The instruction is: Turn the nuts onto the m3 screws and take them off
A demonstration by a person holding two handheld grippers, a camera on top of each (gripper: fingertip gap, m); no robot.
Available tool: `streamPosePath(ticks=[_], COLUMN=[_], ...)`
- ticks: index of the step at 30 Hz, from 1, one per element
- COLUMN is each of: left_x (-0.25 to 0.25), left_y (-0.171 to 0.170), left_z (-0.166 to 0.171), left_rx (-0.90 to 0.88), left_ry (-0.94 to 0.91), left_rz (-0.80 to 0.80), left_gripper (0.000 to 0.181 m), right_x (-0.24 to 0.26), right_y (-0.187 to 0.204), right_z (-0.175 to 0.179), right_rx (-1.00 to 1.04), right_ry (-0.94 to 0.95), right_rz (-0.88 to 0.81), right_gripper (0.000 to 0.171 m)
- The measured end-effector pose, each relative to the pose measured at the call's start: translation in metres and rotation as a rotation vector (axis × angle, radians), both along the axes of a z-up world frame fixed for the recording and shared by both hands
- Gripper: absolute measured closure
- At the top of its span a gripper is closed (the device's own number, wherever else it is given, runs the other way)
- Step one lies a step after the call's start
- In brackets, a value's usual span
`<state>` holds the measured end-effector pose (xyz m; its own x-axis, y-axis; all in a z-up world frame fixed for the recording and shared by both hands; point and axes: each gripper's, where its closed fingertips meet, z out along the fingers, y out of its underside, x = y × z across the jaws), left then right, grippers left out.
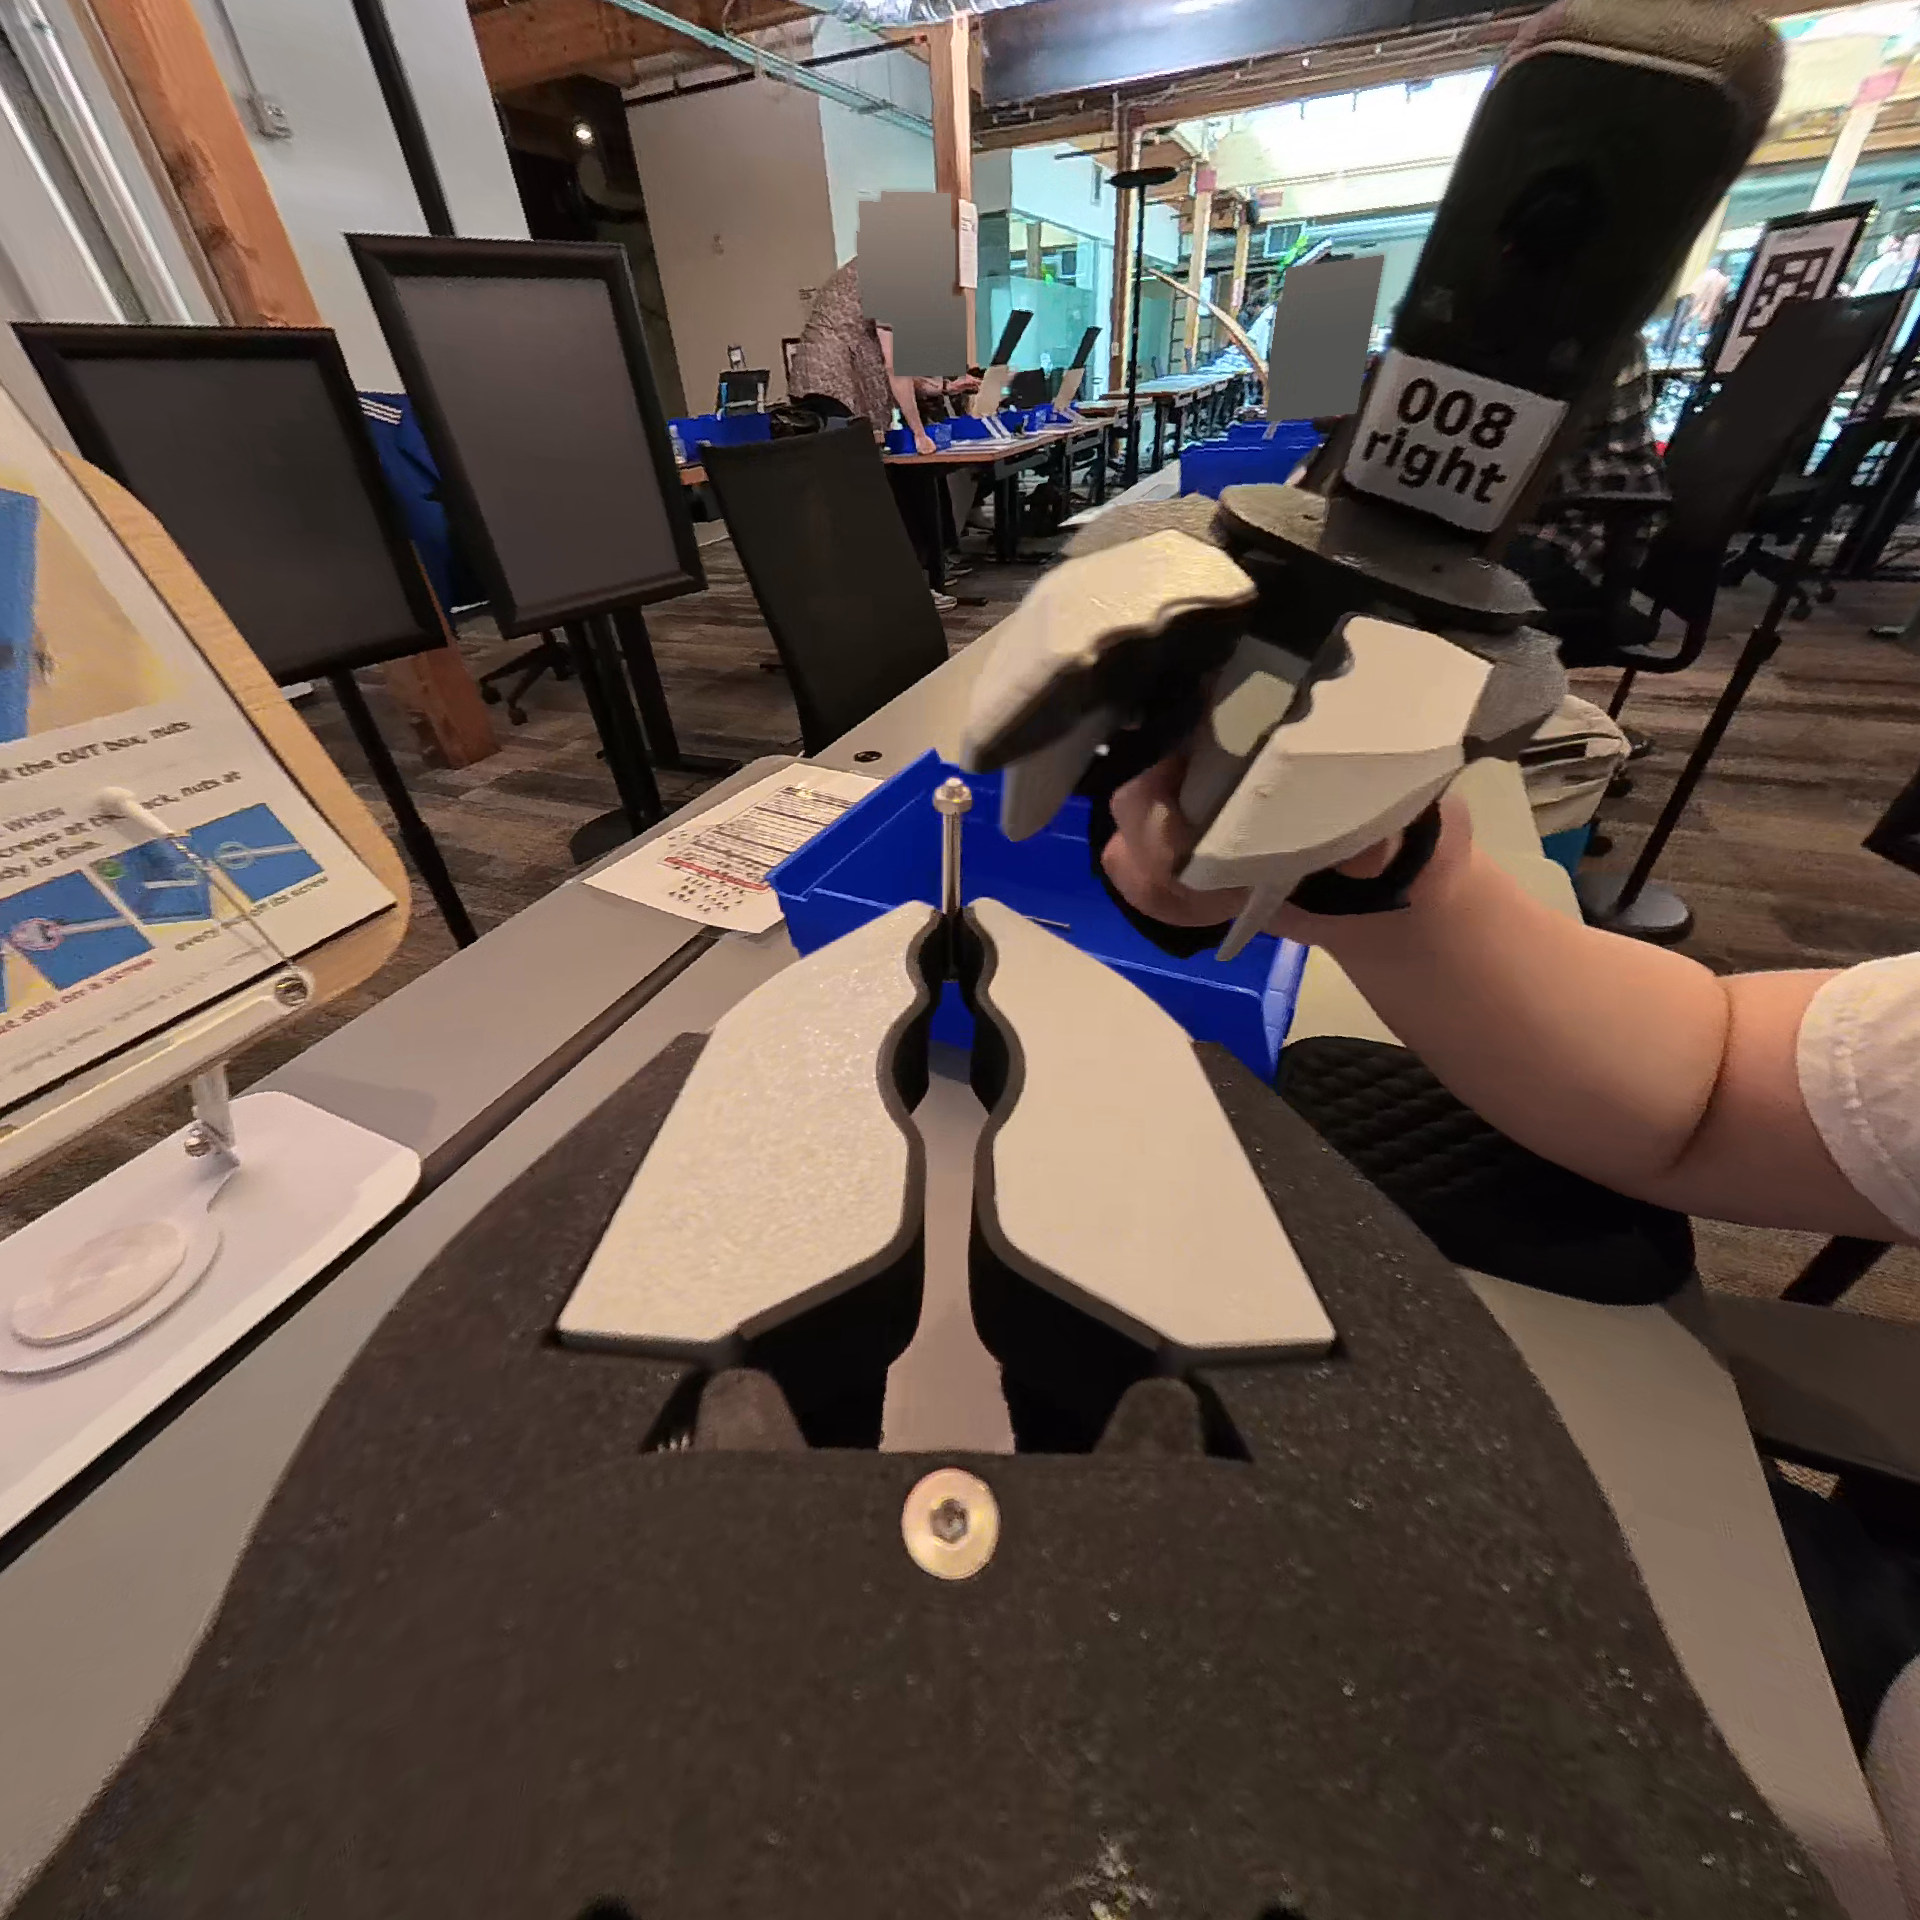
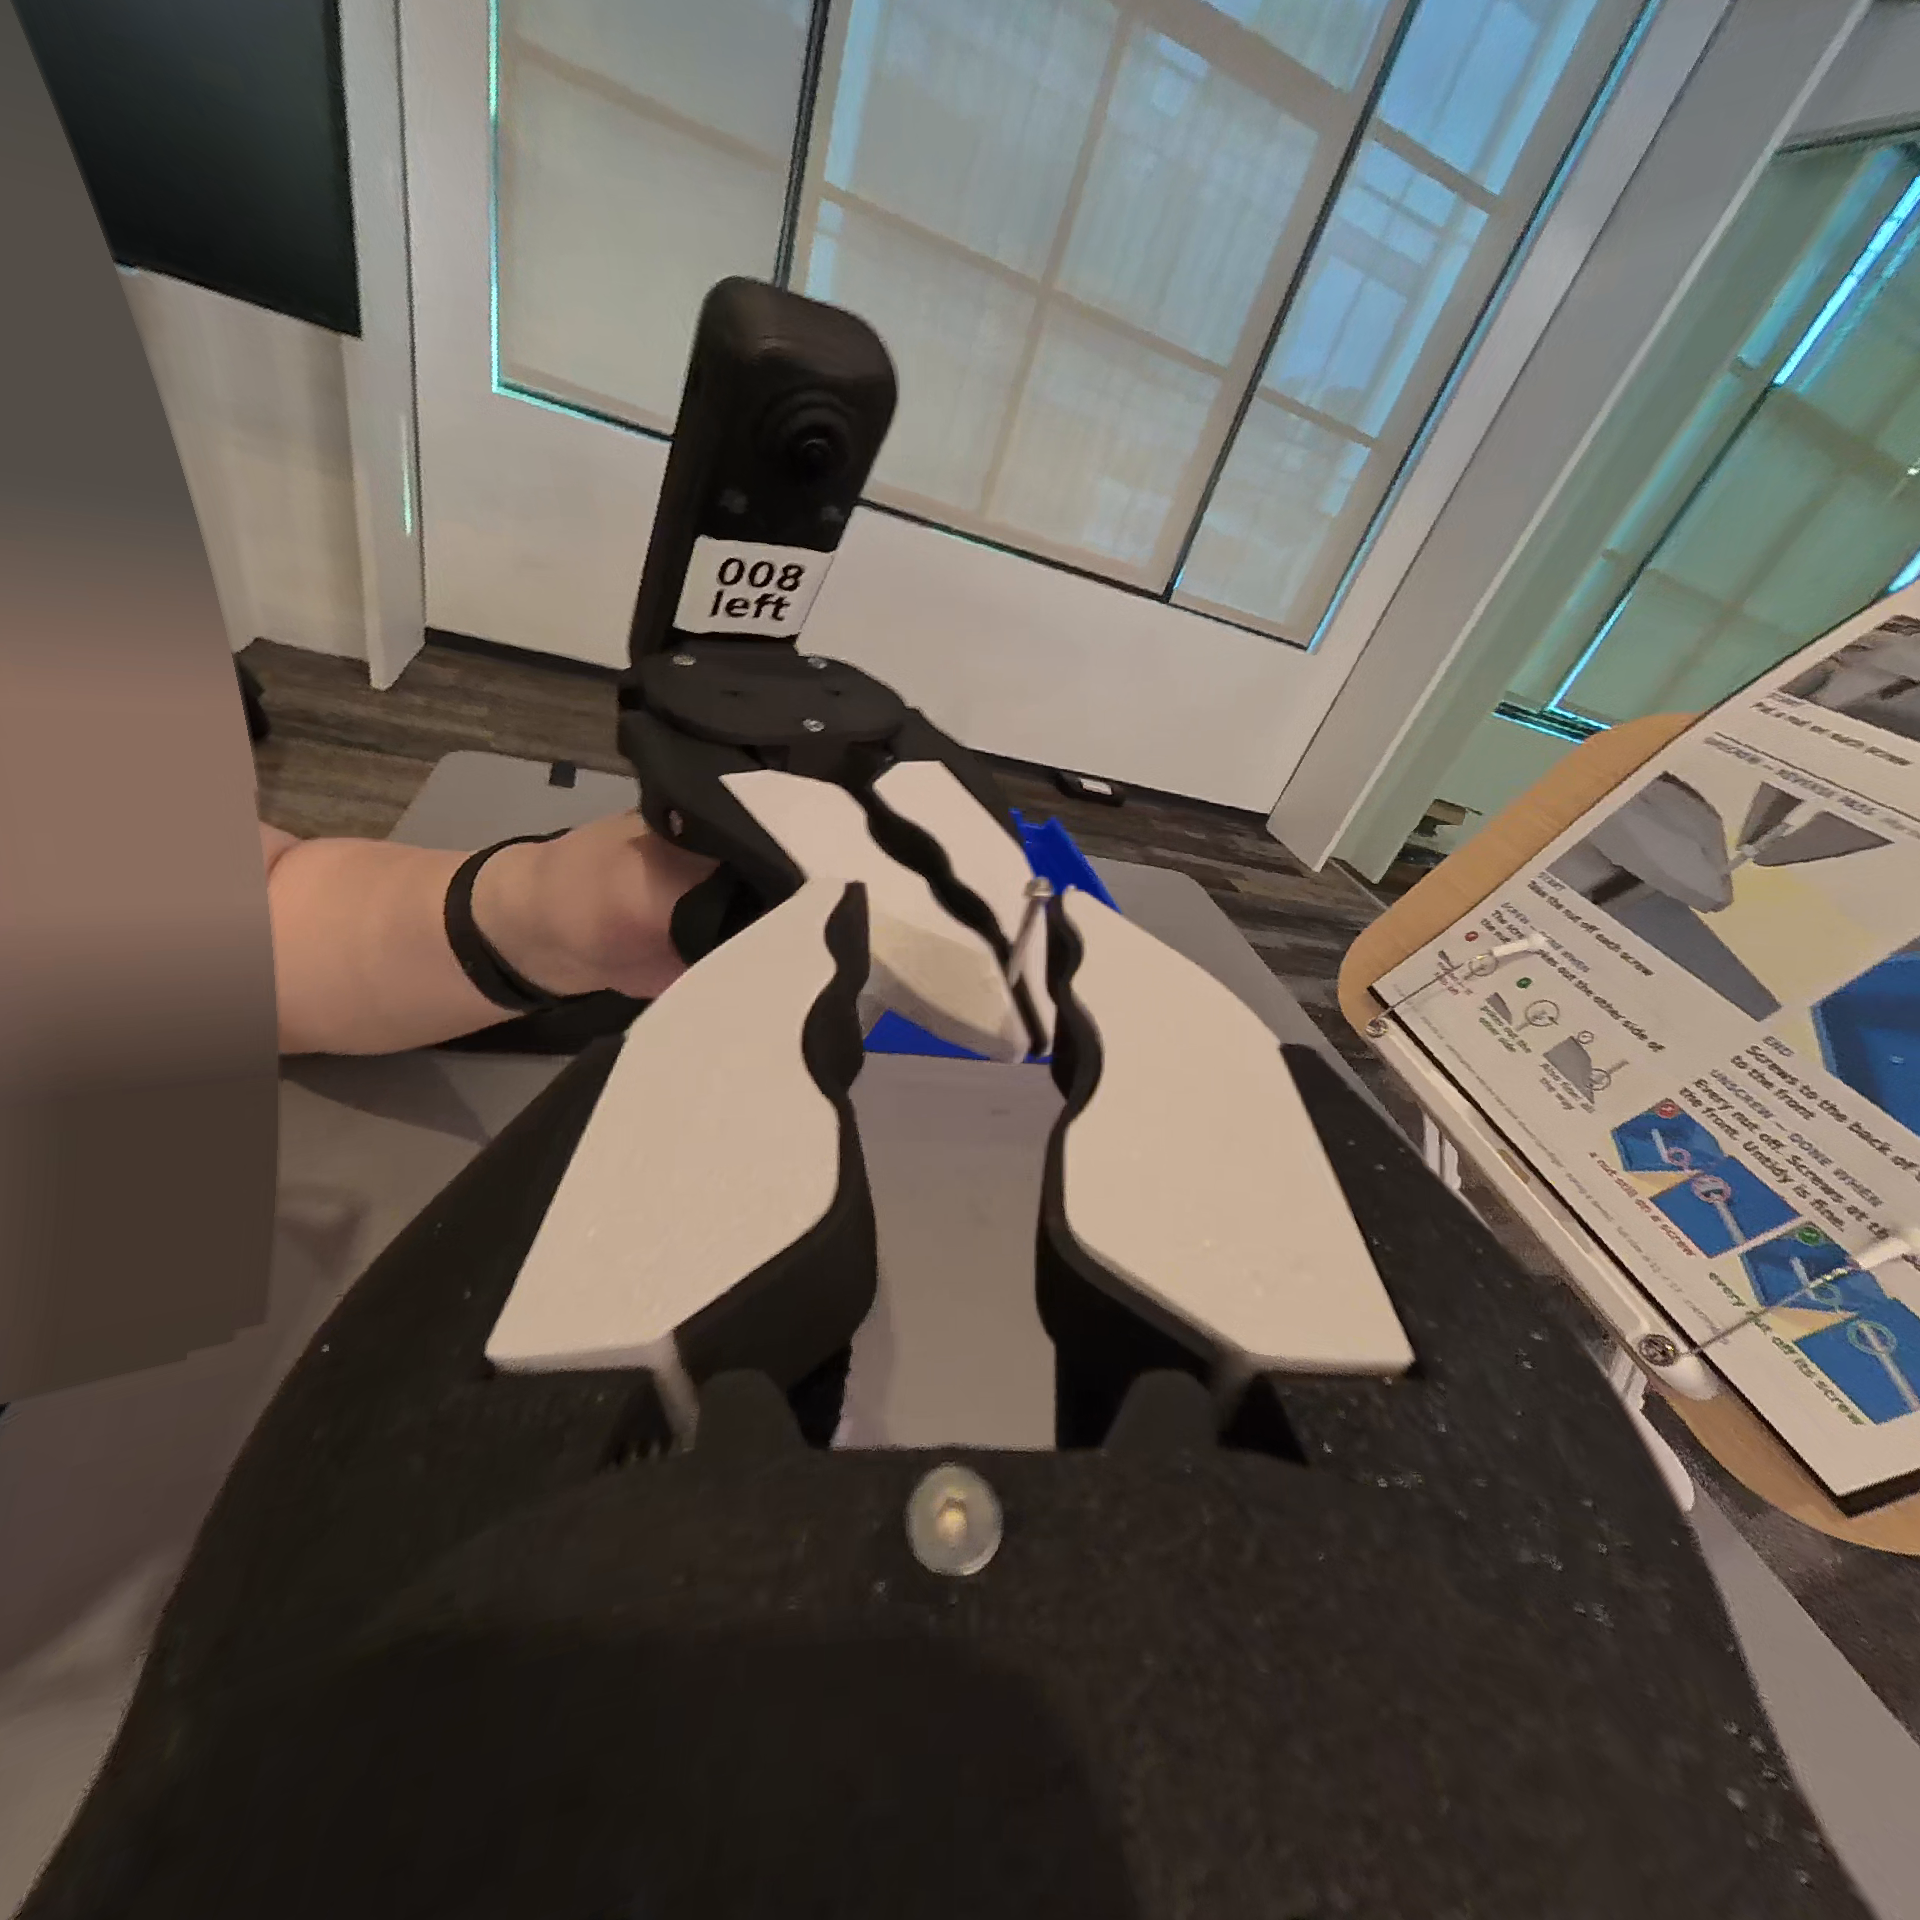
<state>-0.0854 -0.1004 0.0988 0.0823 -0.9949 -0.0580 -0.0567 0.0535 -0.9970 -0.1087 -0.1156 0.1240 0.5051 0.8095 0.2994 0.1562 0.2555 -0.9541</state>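
Pinching the screw (image 1: 951,862) upright, left gripper (image 1: 951,920) tips closed on its shank; right gripper (image 1: 1127,883) spread wide at 2 o'clock, clear air between. Blue bin (image 1: 1039,935) behind, partly hidden; nut indiscernible.

Printed labels on both camera mounts (image 1: 1455,442)

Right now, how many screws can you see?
1: the screw stands upright, pinched in the left gripper above the blue bin. More may lie hidden inside it.
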Motion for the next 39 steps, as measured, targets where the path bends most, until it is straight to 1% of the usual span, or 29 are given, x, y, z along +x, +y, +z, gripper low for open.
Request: streamPosePath(ticks=[2, 5, 7, 8, 9, 11, 14, 18, 19, 20, 22, 24, 26, 28, 30, 32, 34, 36, 39], left_x=[0.004, 0.006, 0.003, 0.001, 0.0, -0.001, 0.004, 0.004, 0.002, 0.001, 0.0, 0.002, 0.005, 0.006, 0.003, -0.001, -0.001, 0.002, 0.007], left_y=[-0.007, -0.007, -0.002, 0.001, 0.003, 0.0, -0.009, -0.004, -0.002, 0.001, -0.001, -0.008, -0.011, -0.007, -0.003, 0.002, 0.002, -0.003, -0.009], left_z=[-0.003, -0.005, -0.004, -0.003, -0.001, 0.001, -0.002, -0.004, -0.002, -0.001, 0.0, 0.001, -0.003, -0.004, -0.002, 0.0, 0.001, -0.002, -0.007], left_rx=[0.006, 0.014, 0.005, -0.006, -0.016, -0.032, -0.032, -0.029, -0.04, -0.049, -0.064, -0.08, -0.069, -0.055, -0.069, -0.088, -0.092, -0.08, -0.058], left_ry=[0.012, 0.023, 0.017, 0.009, -0.001, -0.011, -0.004, 0.006, -0.003, -0.011, -0.019, -0.029, -0.013, -0.002, -0.013, -0.028, -0.029, -0.018, 0.005], left_rz=[-0.024, -0.02, -0.006, 0.003, 0.001, -0.023, -0.06, -0.036, -0.033, -0.026, -0.048, -0.087, -0.089, -0.065, -0.057, -0.044, -0.053, -0.067, -0.073], left_gripper=[0.18, 0.18, 0.18, 0.18, 0.18, 0.18, 0.18, 0.18, 0.18, 0.18, 0.18, 0.18, 0.18, 0.18, 0.18, 0.18, 0.18, 0.18, 0.18], right_x=[0.001, -0.005, -0.004, -0.003, -0.003, -0.001, 0.0, -0.006, -0.004, -0.003, 0.0, 0.001, -0.002, -0.007, -0.006, -0.004, -0.003, -0.002, -0.006], right_y=[0.004, -0.001, -0.001, -0.004, -0.008, -0.007, 0.001, -0.003, -0.003, -0.007, -0.005, 0.0, 0.003, 0.0, 0.0, -0.005, -0.004, 0.002, 0.004], right_z=[-0.001, -0.005, -0.005, -0.005, -0.003, 0.003, 0.0, -0.006, -0.005, -0.004, 0.0, -0.002, -0.006, -0.01, -0.01, -0.008, -0.004, -0.006, -0.01], right_rx=[-0.009, -0.034, -0.043, -0.049, -0.058, -0.067, -0.066, -0.075, -0.068, -0.063, -0.071, -0.068, -0.073, -0.08, -0.062, -0.066, -0.072, -0.074, -0.074], right_ry=[0.015, 0.003, -0.011, -0.016, -0.004, 0.048, 0.048, 0.0, -0.005, -0.005, 0.018, 0.02, 0.01, -0.014, -0.032, -0.036, -0.009, 0.004, 0.002], right_rz=[-0.014, 0.041, 0.035, 0.051, 0.078, 0.077, 0.043, 0.064, 0.06, 0.077, 0.06, 0.031, 0.028, 0.05, 0.033, 0.057, 0.048, 0.026, 0.024], right_gripper=[0.132, 0.132, 0.131, 0.139, 0.142, 0.138, 0.128, 0.127, 0.129, 0.139, 0.137, 0.129, 0.124, 0.126, 0.127, 0.138, 0.137, 0.131, 0.131])
